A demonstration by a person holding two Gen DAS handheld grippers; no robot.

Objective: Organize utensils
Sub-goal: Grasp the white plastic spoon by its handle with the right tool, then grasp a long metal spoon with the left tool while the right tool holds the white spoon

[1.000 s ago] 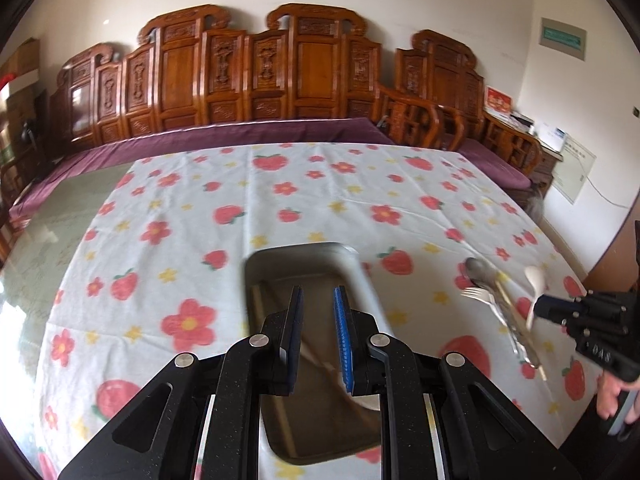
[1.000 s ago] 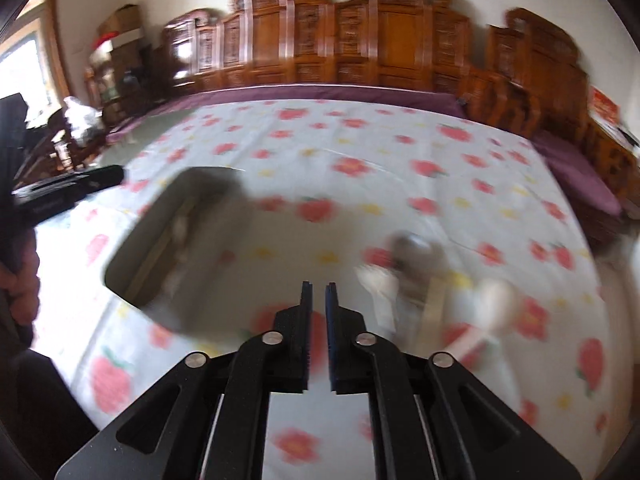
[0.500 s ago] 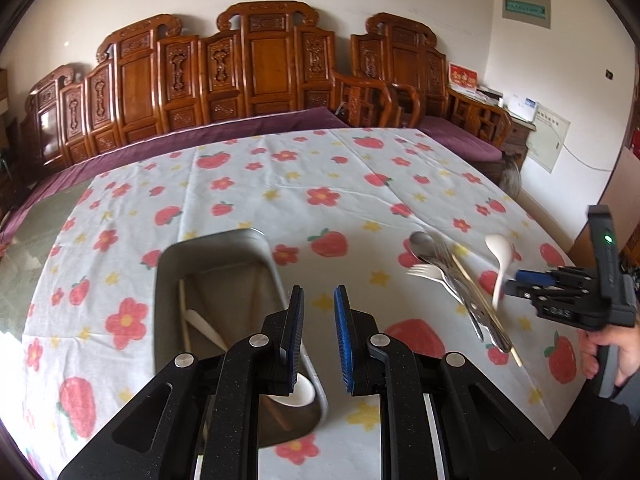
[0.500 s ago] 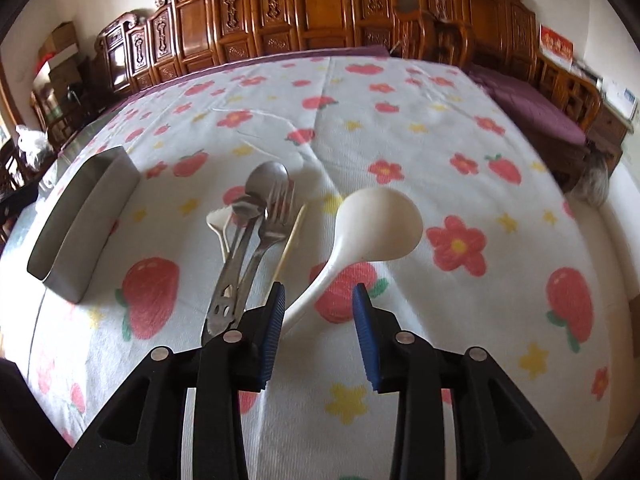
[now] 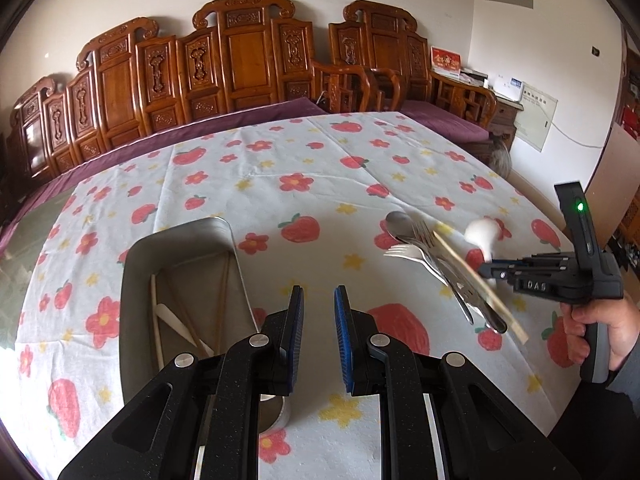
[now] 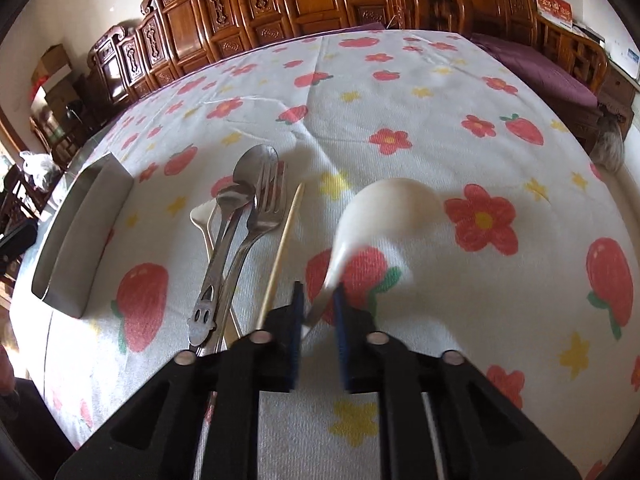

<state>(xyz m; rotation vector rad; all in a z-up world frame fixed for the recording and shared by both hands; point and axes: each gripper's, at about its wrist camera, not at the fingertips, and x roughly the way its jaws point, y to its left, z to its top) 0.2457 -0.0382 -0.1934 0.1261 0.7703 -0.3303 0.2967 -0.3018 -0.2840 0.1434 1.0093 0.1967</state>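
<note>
A metal tray holding chopsticks and a white spoon sits left on the floral cloth; it also shows in the right wrist view. My right gripper is shut on the handle of a white ceramic spoon, which looks blurred and slightly raised; it also shows in the left wrist view. Beside it lie a steel spoon, a steel fork, a white plastic fork and a chopstick. My left gripper is open and empty beside the tray.
Carved wooden benches with purple cushions line the far side of the table. A cabinet stands at the right wall. The table edge runs close on the right.
My right gripper has closed on the white spoon's handle and the spoon has started to lift. The left gripper has drifted right, off the tray, still open.
</note>
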